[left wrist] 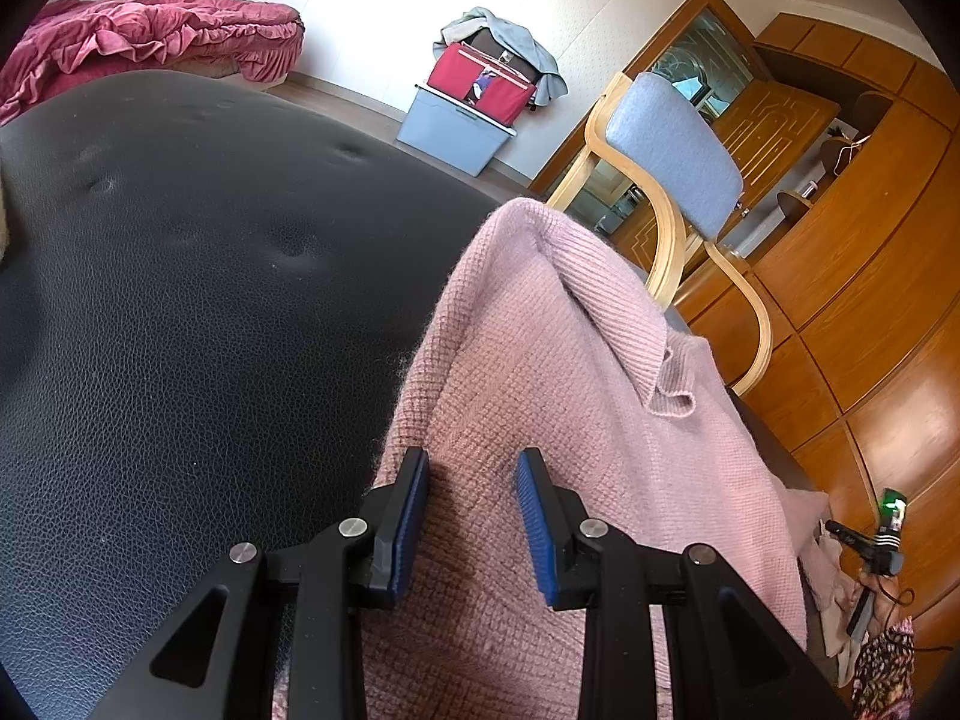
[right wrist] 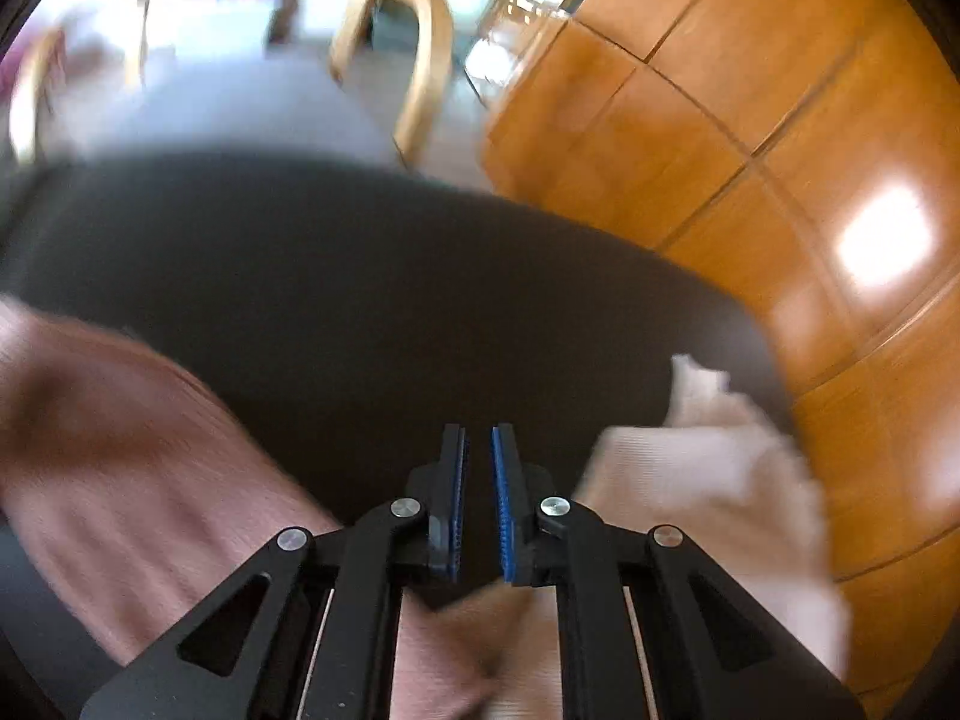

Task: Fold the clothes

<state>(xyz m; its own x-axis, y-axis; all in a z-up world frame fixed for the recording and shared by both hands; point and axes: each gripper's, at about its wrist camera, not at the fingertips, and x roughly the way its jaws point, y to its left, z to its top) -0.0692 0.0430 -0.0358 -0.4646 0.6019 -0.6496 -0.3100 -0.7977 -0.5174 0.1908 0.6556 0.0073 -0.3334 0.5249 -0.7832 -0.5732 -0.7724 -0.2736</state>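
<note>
The soft, limp pink knit sweater point(left wrist: 570, 396) drapes over the black leather seat point(left wrist: 180, 300), the half-open left gripper point(left wrist: 474, 516) straddling its near edge, best pinched there; the right gripper point(right wrist: 478, 498) is nearly closed, empty.

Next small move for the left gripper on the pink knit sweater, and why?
Probably close the left gripper: its blue pads stand apart over the pink knit sweater on the black leather cushion, nothing pinched. The right gripper, nearly shut and empty, cannot take the fabric yet.
</note>
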